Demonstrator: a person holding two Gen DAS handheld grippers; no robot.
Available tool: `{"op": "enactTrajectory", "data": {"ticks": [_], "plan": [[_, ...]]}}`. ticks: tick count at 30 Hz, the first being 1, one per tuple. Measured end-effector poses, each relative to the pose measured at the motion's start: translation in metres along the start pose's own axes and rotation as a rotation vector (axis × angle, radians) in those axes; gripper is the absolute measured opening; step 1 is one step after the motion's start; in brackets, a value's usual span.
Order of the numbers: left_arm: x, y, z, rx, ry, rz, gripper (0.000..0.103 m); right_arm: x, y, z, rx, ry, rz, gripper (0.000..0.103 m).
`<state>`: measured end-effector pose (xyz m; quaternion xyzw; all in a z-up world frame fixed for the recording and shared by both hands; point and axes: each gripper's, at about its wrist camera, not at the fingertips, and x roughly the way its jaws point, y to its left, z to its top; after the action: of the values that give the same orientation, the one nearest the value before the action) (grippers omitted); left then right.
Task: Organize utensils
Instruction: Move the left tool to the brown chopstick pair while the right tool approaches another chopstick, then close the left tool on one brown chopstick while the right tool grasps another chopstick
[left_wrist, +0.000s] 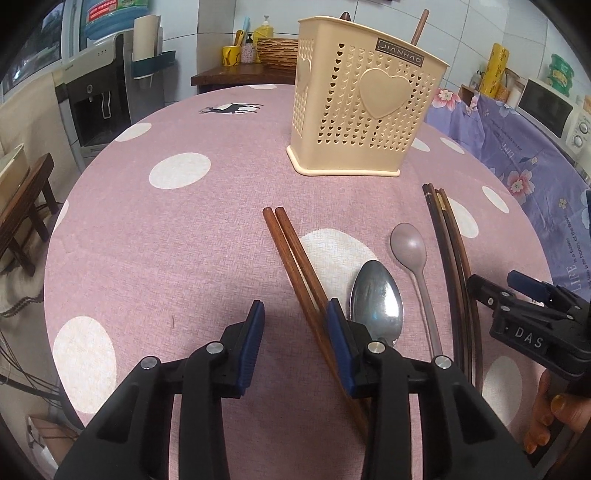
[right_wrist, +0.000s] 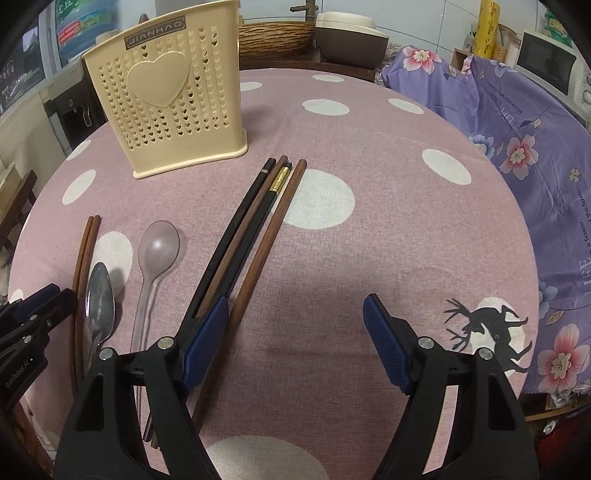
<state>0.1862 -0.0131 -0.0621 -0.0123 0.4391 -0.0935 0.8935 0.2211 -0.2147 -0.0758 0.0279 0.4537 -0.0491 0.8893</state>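
Observation:
A cream perforated utensil holder (left_wrist: 364, 107) (right_wrist: 166, 92) stands upright on the pink dotted table, with a wooden handle (left_wrist: 420, 26) sticking out of it. In front of it lie a pair of brown chopsticks (left_wrist: 295, 258) (right_wrist: 85, 251), a metal spoon (left_wrist: 376, 299) (right_wrist: 99, 299), a translucent plastic spoon (left_wrist: 410, 247) (right_wrist: 157, 251) and a bundle of dark chopsticks (left_wrist: 454, 258) (right_wrist: 255, 221). My left gripper (left_wrist: 295, 314) is open and empty, its right finger beside the brown chopsticks. My right gripper (right_wrist: 295, 310) is open and empty, its left finger over the dark bundle.
The round table (left_wrist: 166, 240) has a pink cloth with white dots. A purple floral cloth (right_wrist: 517, 147) covers furniture to the right, with a microwave (left_wrist: 554, 110) behind it. A water dispenser (left_wrist: 99, 96) and a wooden stool (left_wrist: 26, 206) stand to the left.

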Motion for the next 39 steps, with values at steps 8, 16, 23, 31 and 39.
{"op": "enactTrajectory", "data": {"ticks": [8, 16, 23, 31, 39], "plan": [[-0.002, 0.014, 0.000, -0.022, 0.007, 0.020, 0.032, -0.005, -0.025, 0.002, 0.038, 0.013, 0.004, 0.074], [-0.002, 0.016, 0.004, -0.058, 0.008, -0.009, 0.032, -0.006, -0.044, 0.007, 0.116, 0.003, 0.059, 0.068], [0.000, 0.021, 0.010, -0.089, 0.011, -0.010, 0.032, -0.002, -0.032, 0.024, 0.100, -0.020, 0.070, 0.061], [0.013, 0.019, 0.023, -0.102, 0.022, 0.007, 0.021, -0.001, -0.020, 0.033, 0.094, -0.057, 0.055, 0.057], [0.028, 0.019, 0.041, -0.076, 0.029, 0.016, 0.011, 0.004, -0.027, 0.039, 0.110, -0.045, 0.063, 0.054]]}}
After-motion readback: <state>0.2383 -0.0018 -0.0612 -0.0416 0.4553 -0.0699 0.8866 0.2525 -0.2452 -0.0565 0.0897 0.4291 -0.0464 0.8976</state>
